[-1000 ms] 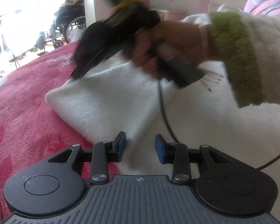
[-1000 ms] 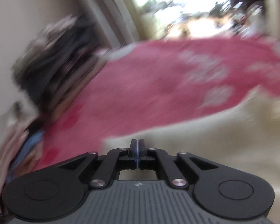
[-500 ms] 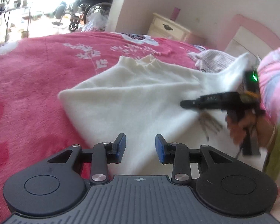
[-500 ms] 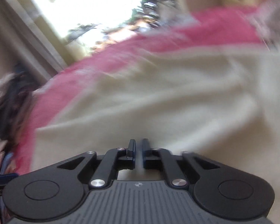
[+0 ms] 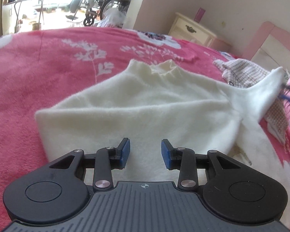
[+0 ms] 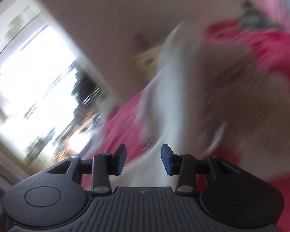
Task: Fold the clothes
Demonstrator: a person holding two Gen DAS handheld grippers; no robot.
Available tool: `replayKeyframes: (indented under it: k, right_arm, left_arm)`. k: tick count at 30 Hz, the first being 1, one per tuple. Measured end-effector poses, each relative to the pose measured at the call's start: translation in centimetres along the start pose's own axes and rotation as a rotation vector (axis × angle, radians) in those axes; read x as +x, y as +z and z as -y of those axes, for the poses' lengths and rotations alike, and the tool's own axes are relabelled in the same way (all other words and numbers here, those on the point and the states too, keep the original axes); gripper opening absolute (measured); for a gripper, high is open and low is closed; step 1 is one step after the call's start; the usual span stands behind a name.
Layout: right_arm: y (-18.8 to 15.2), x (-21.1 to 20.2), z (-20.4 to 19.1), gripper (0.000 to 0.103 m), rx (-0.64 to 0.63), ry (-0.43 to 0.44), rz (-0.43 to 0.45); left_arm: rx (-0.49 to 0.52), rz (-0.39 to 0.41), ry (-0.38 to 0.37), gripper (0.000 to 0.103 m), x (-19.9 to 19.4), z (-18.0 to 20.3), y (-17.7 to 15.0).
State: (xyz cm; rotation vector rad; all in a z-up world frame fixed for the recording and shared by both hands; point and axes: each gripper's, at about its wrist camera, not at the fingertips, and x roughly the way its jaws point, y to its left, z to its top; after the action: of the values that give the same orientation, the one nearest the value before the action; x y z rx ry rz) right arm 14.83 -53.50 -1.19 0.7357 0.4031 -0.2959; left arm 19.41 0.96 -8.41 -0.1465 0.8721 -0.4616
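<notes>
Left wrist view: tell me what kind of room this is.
Most likely a bedroom in a home. A pink floral bedspread covers a bed, a cream nightstand stands by the wall, and a pink headboard rises at the right. A white sweater lies on the bedspread.

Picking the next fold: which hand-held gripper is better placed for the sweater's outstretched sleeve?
Probably right: the right hand-held gripper is opening with white sleeve cloth between its fingers. The left hand-held gripper hovers open over the sweater body.

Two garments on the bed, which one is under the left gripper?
The cream sweater, spread flat below the left gripper; the checked garment lies crumpled farther right.
</notes>
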Motion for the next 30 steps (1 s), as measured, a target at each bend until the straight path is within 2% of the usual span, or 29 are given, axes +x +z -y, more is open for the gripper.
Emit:
replayKeyframes:
  k: [1,5,9,13,20,21,24,26,28,29,30]
  right_arm:
    - [1.9,0.3,0.9,0.053,0.032,-0.021,0.022]
    - [7.5,2.2,4.0,0.055,0.134,-0.091,0.078]
    - [10.2,4.5,4.7,0.058,0.135,-0.155,0.115]
    - [10.9,6.4,4.0,0.063,0.111,-0.186,0.057]
    - [11.7,6.9,2.0,0.070,0.059,-0.174,0.066]
    - [11.8,7.1,1.6,0.073,0.038,-0.182,0.061]
    - [12.1,8.0,0.1,0.074,-0.047,-0.228,0.043]
    - [12.0,8.7,-1.1,0.071,-0.125,-0.273,0.032]
    - [11.9,9.6,-2.2,0.049,-0.209,-0.328,-0.003]
    - [11.8,9.8,-2.6,0.041,-0.236,-0.345,-0.016]
    - [11.7,10.0,-3.0,0.025,-0.262,-0.361,-0.029]
  left_arm:
    - [0.002,-0.001,0.003,0.035,0.2,0.0,-0.1]
    - [0.001,0.008,0.006,0.035,0.6,-0.2,-0.3]
    - [0.007,0.011,0.014,0.036,0.9,-0.1,-0.5]
    - [0.031,0.016,0.026,0.036,1.2,0.2,-0.5]
    - [0.039,0.025,0.027,0.039,1.3,0.3,-0.6]
    - [0.042,0.026,0.027,0.039,1.3,0.3,-0.6]
    - [0.048,0.029,0.031,0.039,1.3,0.4,-0.7]
    - [0.052,0.031,0.033,0.040,1.3,0.5,-0.7]
    - [0.055,0.034,0.036,0.040,1.3,0.6,-0.8]
    - [0.057,0.035,0.037,0.040,1.3,0.6,-0.8]
    - [0.059,0.036,0.038,0.040,1.3,0.7,-0.8]
